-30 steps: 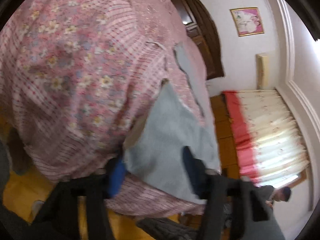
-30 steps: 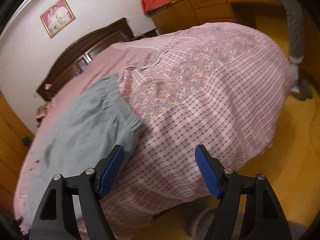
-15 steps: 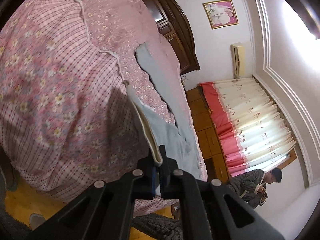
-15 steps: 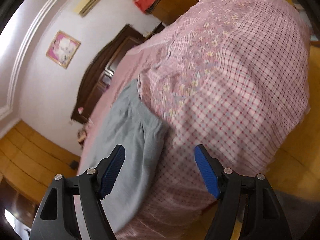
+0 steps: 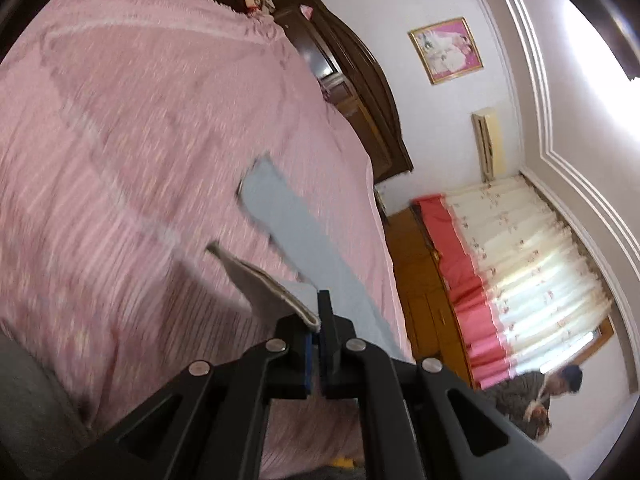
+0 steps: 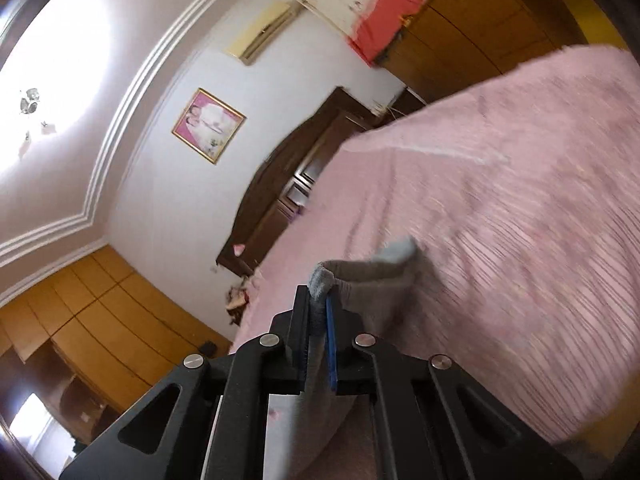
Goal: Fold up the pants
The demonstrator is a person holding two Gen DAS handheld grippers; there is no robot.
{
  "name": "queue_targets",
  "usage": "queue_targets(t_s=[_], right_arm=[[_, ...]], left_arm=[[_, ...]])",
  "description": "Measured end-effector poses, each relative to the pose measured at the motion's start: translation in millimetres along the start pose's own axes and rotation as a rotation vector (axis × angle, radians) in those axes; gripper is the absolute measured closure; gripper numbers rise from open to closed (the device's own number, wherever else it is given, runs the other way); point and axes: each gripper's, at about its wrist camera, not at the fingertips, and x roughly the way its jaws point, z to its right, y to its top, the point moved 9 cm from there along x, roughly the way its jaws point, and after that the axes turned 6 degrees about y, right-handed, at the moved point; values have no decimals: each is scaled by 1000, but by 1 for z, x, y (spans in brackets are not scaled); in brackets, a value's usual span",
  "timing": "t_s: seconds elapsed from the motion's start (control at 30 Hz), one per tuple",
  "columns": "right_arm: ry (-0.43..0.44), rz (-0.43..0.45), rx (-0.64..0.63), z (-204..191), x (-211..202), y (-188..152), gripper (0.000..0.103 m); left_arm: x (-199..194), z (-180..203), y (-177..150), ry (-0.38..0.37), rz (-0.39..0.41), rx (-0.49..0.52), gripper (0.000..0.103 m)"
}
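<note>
Lifted since before, grey pants (image 5: 304, 236) hang from both claws.

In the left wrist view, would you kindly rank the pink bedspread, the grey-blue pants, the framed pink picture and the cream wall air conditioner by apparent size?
1. Pink bedspread
2. Grey-blue pants
3. Framed pink picture
4. Cream wall air conditioner, close to the picture; both are far off, so real sizes are unsure.

One pair of grey pants (image 5: 296, 232), one pink bed (image 5: 132, 128), one framed picture (image 5: 445, 50), one man (image 5: 536, 396)
</note>
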Motion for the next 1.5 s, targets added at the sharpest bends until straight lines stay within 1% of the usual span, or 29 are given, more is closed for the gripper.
queue_targets(t_s=[0.07, 0.13, 0.2, 0.27, 0.33, 0.4, 0.47, 0.53, 0.57, 0.67, 0.77, 0.8, 0.87, 0.9, 0.93, 0.97, 1.0, 1.03, 1.07, 1.1, 1.17, 1.2, 1.23, 1.27, 1.33, 1.37, 1.4, 1.47, 1.5], right_arm=[[-18, 6, 14, 0, 16, 5, 96], [-61, 0, 6, 8, 40, 15, 96], [-88, -20, 15, 16, 64, 21, 96], [-120, -36, 15, 26, 85, 26, 96], [-165, -55, 1, 38, 107, 31, 96], [-211, -70, -11, 53, 129, 36, 96], [-281, -91, -32, 68, 145, 36, 96], [-328, -112, -34, 84, 158, 34, 96], [-347, -122, -29, 92, 163, 33, 96], [-384, -157, -20, 111, 178, 29, 96], [-384, -176, 1, 123, 191, 30, 96], [-380, -175, 2, 125, 195, 31, 96], [-380, -171, -18, 127, 205, 35, 95], [-396, -160, -43, 131, 211, 36, 94], [-416, -137, -68, 136, 213, 37, 81], [-453, -94, -105, 143, 210, 36, 70], [-525, -69, -122, 155, 205, 32, 39], [-546, -78, -94, 163, 201, 28, 34], [-524, -75, -58, 163, 197, 28, 34], [-503, -36, -27, 158, 187, 32, 34], [-499, 14, 10, 148, 167, 33, 30], [-507, 21, 39, 145, 156, 29, 22], [-513, 18, 78, 145, 148, 23, 22], [-491, 10, 116, 142, 142, 15, 22], [-423, -31, 174, 136, 136, -9, 22], [-409, -49, 173, 133, 131, -21, 23], [-403, -50, 163, 131, 127, -27, 26], [-384, -51, 155, 128, 118, -36, 31], [-365, -55, 167, 130, 117, -37, 34]], left_arm=[[14, 11, 31, 16, 23, -5, 101], [30, 8, 51, 46, 35, 0, 101], [54, 9, 73, 56, 25, -13, 101], [84, 10, 96, 91, 10, -10, 101], [109, 1, 103, 114, 0, -8, 101], [141, -3, 114, 159, -33, 6, 101], [168, -8, 114, 195, -70, 14, 101], [196, -14, 118, 230, -105, 25, 101], [209, -17, 119, 265, -129, 39, 101], [243, -27, 123, 351, -189, 39, 101], [261, -35, 130, 401, -211, 29, 101], [267, -36, 132, 403, -214, 22, 101], [278, -37, 137, 395, -223, 14, 101], [288, -37, 139, 376, -248, 3, 101], [297, -42, 139, 363, -267, -33, 100], [303, -53, 141, 366, -273, -118, 86], [304, -63, 141, 352, -272, -199, 59], [299, -73, 141, 307, -241, -296, 50], [290, -78, 139, 261, -199, -361, 48], [277, -82, 132, 217, -168, -391, 49], [250, -82, 109, 142, -148, -363, 46], [235, -82, 93, 118, -142, -346, 40], [221, -84, 76, 94, -139, -341, 36], [212, -86, 64, 67, -143, -346, 33], [206, -89, 38, -2, -185, -382, 33], [210, -89, 30, -20, -219, -385, 33], [218, -87, 25, -20, -252, -358, 33], [235, -89, 26, 24, -270, -323, 34], [241, -90, 29, 38, -270, -323, 37]])
